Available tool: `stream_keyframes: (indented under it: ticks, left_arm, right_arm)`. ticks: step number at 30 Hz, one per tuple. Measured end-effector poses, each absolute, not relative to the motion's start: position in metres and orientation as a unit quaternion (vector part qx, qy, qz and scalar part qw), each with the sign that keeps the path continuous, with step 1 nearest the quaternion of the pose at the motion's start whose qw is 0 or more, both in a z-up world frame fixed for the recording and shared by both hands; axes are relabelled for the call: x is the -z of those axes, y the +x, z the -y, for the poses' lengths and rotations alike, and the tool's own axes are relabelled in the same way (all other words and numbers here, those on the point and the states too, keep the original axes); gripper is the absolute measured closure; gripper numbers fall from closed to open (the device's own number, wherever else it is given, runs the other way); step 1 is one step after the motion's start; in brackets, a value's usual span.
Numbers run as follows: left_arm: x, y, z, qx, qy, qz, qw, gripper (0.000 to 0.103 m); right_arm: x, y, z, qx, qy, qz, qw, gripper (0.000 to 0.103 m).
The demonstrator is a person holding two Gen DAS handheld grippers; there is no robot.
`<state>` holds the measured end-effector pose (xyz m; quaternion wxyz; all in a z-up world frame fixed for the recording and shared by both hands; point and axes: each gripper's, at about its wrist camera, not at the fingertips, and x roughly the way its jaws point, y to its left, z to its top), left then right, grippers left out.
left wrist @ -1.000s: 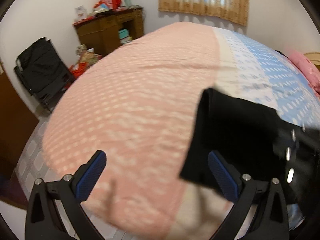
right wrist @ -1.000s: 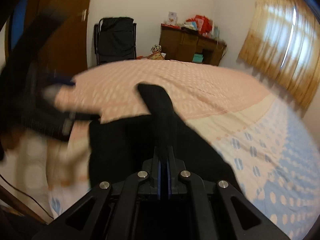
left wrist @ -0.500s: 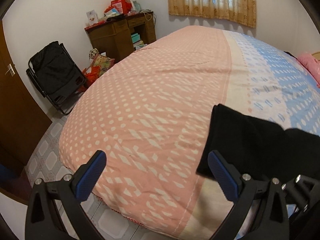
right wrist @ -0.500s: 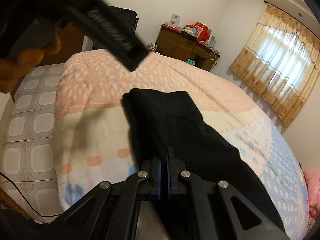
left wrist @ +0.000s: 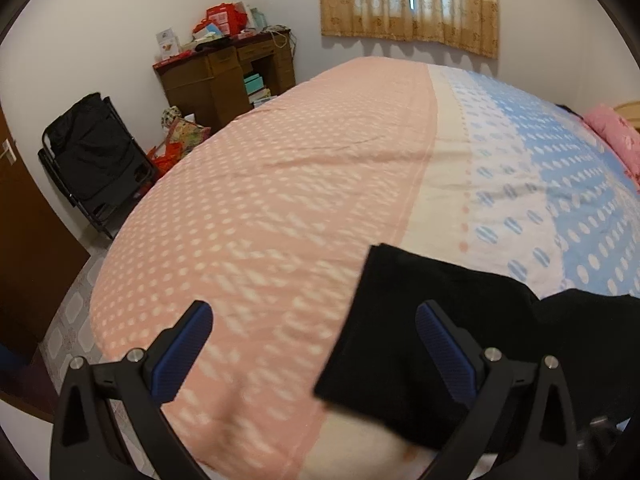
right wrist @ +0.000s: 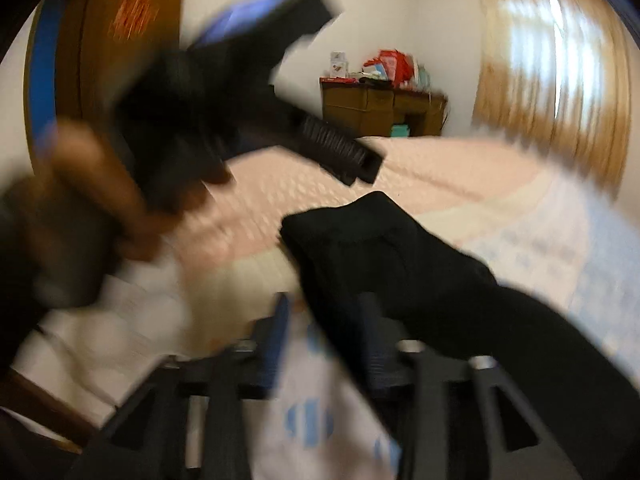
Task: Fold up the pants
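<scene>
The pants (left wrist: 420, 320) are plain black, of a soft matte cloth, folded into a thick, roughly rectangular bundle. They lie on the bed (left wrist: 280, 200) near its closest edge, across the cream band of the cover between its pink part and its blue spotted part. In the left wrist view one straight folded edge runs slantwise, with a sharp corner pointing away over the pink; the rest spreads off to the right. In the blurred right wrist view the pants (right wrist: 400, 248) rise in a rounded hump with a stitched hem showing.

Home bedroom: bed (left wrist: 304, 184), desk (left wrist: 224, 76), curtains (left wrist: 408, 4).
</scene>
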<state>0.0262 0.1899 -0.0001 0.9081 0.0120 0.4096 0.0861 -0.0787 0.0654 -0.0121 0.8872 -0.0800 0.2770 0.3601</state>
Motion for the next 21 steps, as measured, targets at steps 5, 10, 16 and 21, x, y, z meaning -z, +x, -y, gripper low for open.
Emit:
stream_keyframes:
  ticks: [5,10,16,21]
  left_arm:
    - [0.028,0.031,-0.165,-0.086,0.044,-0.431,0.897,0.0]
    - [0.05,0.027,-0.162,-0.089,0.036,-0.442,0.892,0.0]
    - [0.03,0.025,-0.154,-0.094,0.033,-0.44,0.893,0.0]
    - [0.006,0.016,-0.111,-0.053,0.064,-0.412,0.907,0.0]
  right_arm:
    - [-0.014,-0.088,0.05,-0.261,0.054,-0.291,0.919,0.048]
    - [-0.031,-0.114,0.239,0.009,0.151,-0.265,0.952,0.048]
    - [-0.028,-0.155,0.442,0.207,0.306,-0.245,0.897,0.049]
    - [-0.015,-0.139,0.511,0.235,0.349,-0.257,0.87,0.059]
